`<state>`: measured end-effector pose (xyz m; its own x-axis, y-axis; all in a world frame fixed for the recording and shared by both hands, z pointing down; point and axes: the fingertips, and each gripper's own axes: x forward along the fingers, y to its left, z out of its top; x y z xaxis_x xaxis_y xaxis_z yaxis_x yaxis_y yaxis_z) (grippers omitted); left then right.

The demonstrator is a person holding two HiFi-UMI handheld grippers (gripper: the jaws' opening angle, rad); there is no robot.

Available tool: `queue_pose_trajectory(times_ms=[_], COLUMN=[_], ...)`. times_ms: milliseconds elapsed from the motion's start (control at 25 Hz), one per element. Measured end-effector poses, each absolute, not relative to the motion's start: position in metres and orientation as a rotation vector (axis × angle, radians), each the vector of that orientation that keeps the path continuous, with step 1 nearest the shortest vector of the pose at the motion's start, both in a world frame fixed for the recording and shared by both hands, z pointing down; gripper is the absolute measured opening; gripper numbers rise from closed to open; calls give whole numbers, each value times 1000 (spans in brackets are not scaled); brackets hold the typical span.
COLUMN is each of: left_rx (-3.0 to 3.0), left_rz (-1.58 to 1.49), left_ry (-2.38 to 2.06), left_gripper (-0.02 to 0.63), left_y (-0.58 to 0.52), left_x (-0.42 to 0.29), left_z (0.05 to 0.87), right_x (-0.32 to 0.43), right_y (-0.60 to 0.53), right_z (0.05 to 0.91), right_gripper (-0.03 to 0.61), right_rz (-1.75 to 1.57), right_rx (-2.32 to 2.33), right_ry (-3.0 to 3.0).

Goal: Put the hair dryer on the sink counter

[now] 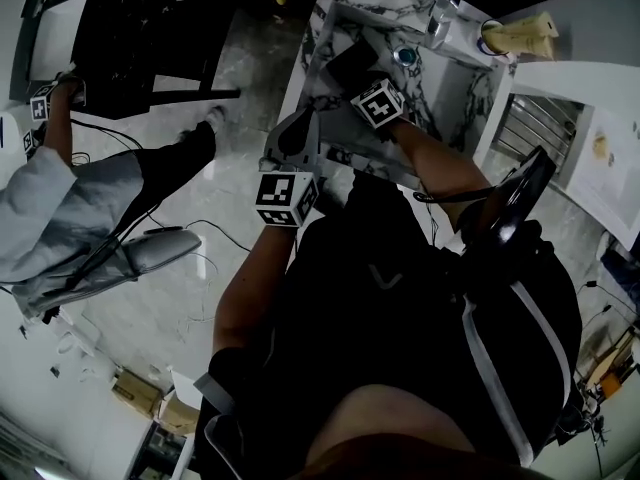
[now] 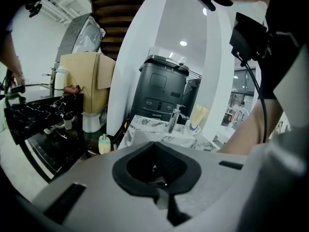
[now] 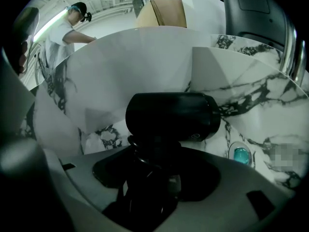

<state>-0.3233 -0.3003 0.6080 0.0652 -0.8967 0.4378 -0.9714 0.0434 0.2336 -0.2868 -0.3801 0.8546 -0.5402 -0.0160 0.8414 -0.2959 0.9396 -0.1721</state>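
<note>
My right gripper (image 1: 362, 80) is shut on the handle of a black hair dryer (image 1: 350, 63), whose barrel lies crosswise above the jaws. In the right gripper view the hair dryer (image 3: 169, 116) hangs over the white marble basin (image 3: 145, 66), left of the teal drain stopper (image 3: 240, 154); the right gripper (image 3: 153, 170) clasps the dark handle. The marble sink counter (image 1: 332, 8) runs round the basin. Nearer my body, my left gripper (image 1: 297, 130) is shut and holds nothing. The left gripper (image 2: 157, 170) points toward the counter (image 2: 149, 124).
A chrome faucet (image 1: 440, 13) and a cup with a tube (image 1: 520, 36) stand at the counter's far side. Another person (image 1: 70, 208) in grey stands left by a black table (image 1: 150, 28). A yellow bottle (image 2: 104, 144) is on the floor, and cables trail there.
</note>
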Motion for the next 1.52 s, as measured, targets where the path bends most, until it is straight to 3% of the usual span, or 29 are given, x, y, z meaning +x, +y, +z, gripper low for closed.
queue_pose_trajectory(times_ms=[680,1360,1440,1520], left_rx=[1996,2091,2107,2126], left_rz=[98,-57,-74,-80], left_ry=[-1866,-1929,-1943,-1964], left_gripper=[6,5,5,5], left_y=[-273,-232,-224,-218], left_x=[-316,-329,-333,-334], left_z=[564,489,477,465], right_x=[-283,-292,-290,-285], right_y=[-374,-335,-327,-322], right_z=[809,593,569,544], right_gripper=[282,278,243,107], right_rz=[310,183,170,178], right_rx=[249,386,420,463], right_ry=[-2077,-2553,-2608,-2658])
